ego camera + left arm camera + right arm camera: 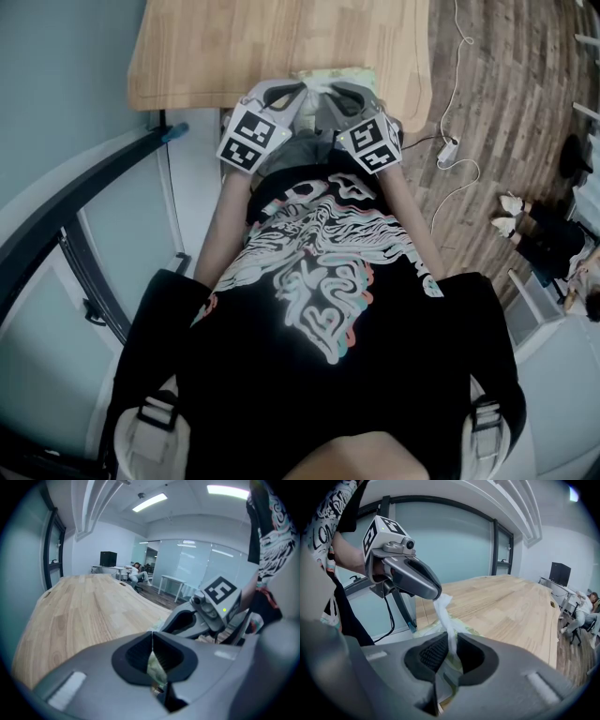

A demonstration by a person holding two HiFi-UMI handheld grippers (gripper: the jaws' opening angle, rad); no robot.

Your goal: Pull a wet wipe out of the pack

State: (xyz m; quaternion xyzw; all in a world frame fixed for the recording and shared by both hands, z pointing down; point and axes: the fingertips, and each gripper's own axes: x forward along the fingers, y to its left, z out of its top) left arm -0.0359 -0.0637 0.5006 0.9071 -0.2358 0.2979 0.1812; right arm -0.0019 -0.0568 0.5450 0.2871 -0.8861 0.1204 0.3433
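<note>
A pale green wipe pack (336,73) lies at the near edge of the wooden table (281,47), between my two grippers. In the right gripper view a white wet wipe (445,616) stretches up from the pack (424,631) to the tip of the left gripper (437,595), which is shut on its top end. The right gripper (450,656) is closed down at the pack, with the wipe running through its narrow jaw gap. In the left gripper view the left gripper (152,656) pinches a pale strip of wipe (155,666). The right gripper (168,624) is close beside it.
The table (84,616) stretches away as bare wood. Right of it, on the plank floor, lie a white cable with a plug (448,150) and a pair of shoes (506,211). A dark curved rail (84,202) runs at the left. A person sits far off (138,573).
</note>
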